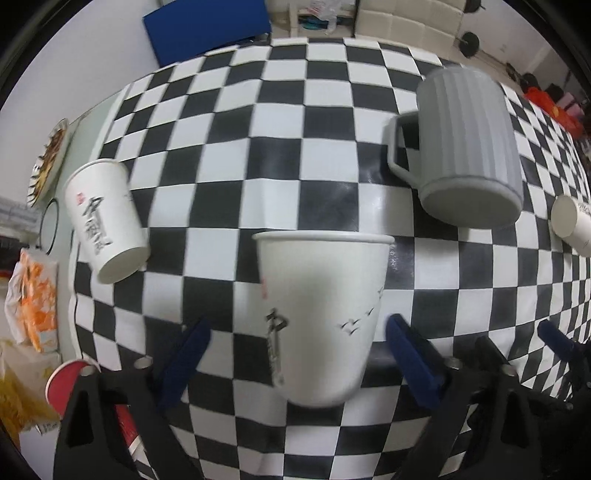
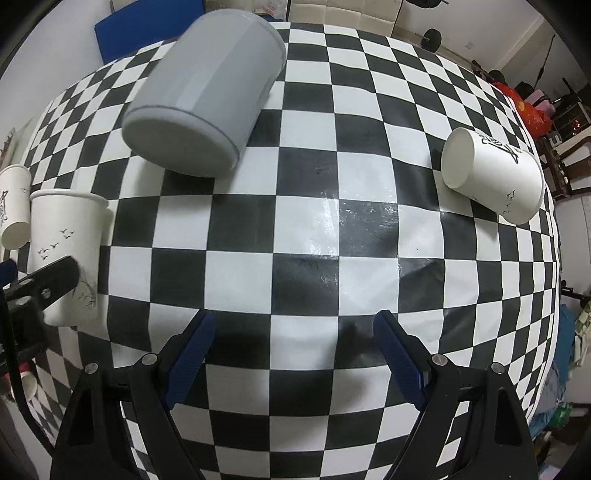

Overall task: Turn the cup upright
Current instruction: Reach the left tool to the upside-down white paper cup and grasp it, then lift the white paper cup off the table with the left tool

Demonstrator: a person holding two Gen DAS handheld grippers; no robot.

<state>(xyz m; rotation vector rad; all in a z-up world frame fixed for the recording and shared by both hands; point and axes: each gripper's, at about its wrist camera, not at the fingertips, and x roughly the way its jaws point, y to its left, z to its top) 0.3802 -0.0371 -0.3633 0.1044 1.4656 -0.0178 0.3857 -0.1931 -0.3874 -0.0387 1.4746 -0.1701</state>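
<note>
With both the left gripper [image 1: 297,354] and right gripper [image 2: 293,350] open, the upright cup [image 1: 319,314] stands unheld between the left's fingers, so a nudge could topple it.

Three white paper cups are counted on the checkered table [image 2: 306,229]: one upright [image 1: 321,310], one lying near the left edge [image 1: 105,218], and one lying at the right [image 2: 493,175]. One grey mug [image 1: 469,146] is seen — ribbed, with a handle, on its side. One red cup [image 1: 62,384] is partly shown at the table's near left corner. Two grippers are counted — the left gripper [image 1: 295,354] and the right gripper [image 2: 293,354]. One plate [image 1: 50,162] and one blue board [image 1: 207,26] are seen beyond the table.
</note>
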